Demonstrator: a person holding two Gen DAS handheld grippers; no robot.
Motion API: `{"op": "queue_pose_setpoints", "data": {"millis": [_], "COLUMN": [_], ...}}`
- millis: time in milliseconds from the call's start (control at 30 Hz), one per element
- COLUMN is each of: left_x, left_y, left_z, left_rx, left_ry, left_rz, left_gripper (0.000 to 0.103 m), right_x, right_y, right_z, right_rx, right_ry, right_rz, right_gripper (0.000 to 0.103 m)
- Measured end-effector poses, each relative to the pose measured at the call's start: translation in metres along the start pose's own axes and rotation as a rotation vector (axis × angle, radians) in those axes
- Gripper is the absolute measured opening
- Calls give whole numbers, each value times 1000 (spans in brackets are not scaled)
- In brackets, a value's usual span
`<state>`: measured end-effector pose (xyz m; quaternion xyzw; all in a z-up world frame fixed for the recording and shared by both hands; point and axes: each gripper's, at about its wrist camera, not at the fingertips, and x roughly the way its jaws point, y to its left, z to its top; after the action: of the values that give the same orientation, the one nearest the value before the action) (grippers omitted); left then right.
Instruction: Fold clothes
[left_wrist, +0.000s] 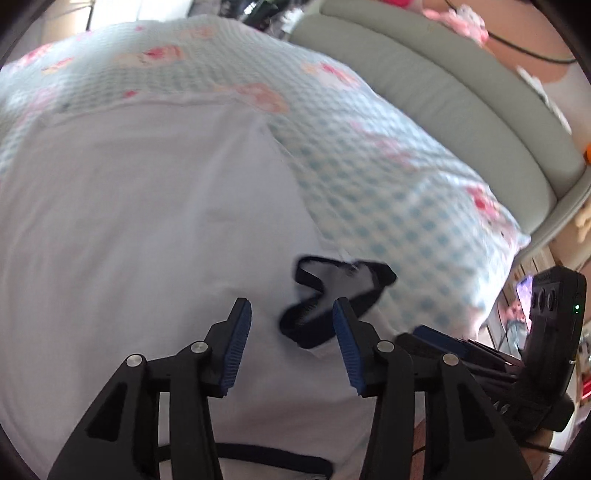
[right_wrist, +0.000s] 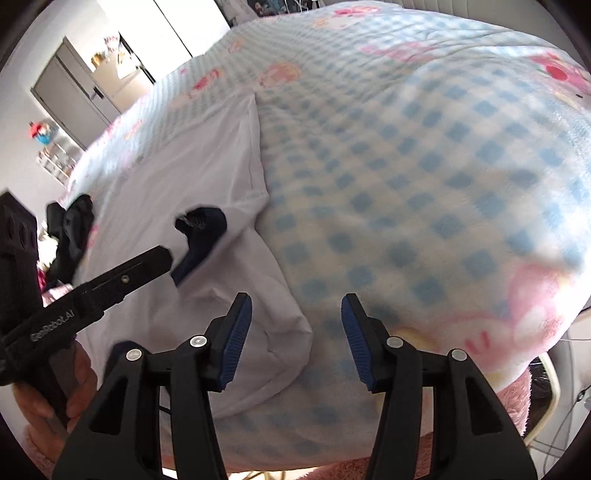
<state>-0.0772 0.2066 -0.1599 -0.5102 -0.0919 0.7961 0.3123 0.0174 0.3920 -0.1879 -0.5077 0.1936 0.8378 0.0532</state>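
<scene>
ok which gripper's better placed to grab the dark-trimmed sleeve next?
Left, probably. The left gripper is open right over the white shirt, with the dark-trimmed sleeve just ahead. The right gripper is open over the shirt's edge and the checked blanket.

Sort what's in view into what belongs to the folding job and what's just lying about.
Job:
white garment with dark trim
left gripper, open
right gripper, open

Lying about:
checked blanket
dark clothing at the bed's edge
grey headboard
</scene>
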Motion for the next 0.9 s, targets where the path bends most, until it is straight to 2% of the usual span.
{"op": "queue_pose_setpoints", "data": {"millis": [100, 133, 200, 233, 333, 433, 500, 600, 667, 733, 767, 800, 833, 900], "left_x": [19, 25, 29, 22, 2, -26, -38, -40, -32, -26, -24, -23, -21, -15], "left_y": [-17, -20, -20, -16, -5, 7, 18, 37, 47, 55, 56, 54, 51, 45], "left_z": [-6, -9, -12, -8, 2, 10, 8, 2, 0, -2, -3, -4, -4, -4], "left_rx": [51, 75, 104, 92, 58, 34, 16, -13, -61, -131, -156, -168, -178, -173], "left_ry": [62, 71, 81, 64, 14, -44, -51, -35, -4, 14, 13, -1, -12, -13], "left_rz": [-38, 11, 87, 84, 76, 105, 114, 143, 105, 7, -40, -71, -97, -102], "left_gripper": [48, 46, 15, 12, 9, 9, 8, 8, 9, 14, 31, 55, 61, 63], "right_x": [0, 0, -3, -5, -4, 7, 6, -6, -17, -24, -23, -21, -16, -3], "right_y": [4, 4, 0, -2, 5, 11, 11, 13, 16, 20, 21, 21, 21, 16], "right_z": [-2, -3, -4, -5, -9, -9, -8, -6, -4, -1, 1, 3, 4, 7], "right_rx": [-19, -24, -19, -21, -91, -167, -165, -155, -145, -145, -140, -133, -113, -62], "right_ry": [6, 7, 7, 7, 11, 27, 35, 20, -5, -42, -44, -43, -33, -5], "right_rz": [-10, -11, 15, 24, 7, -39, -33, 103, 190, 210, 199, 187, 169, 131], "right_gripper": [52, 52, 52, 52, 53, 53, 54, 54, 54, 55, 55, 55, 55, 55]}}
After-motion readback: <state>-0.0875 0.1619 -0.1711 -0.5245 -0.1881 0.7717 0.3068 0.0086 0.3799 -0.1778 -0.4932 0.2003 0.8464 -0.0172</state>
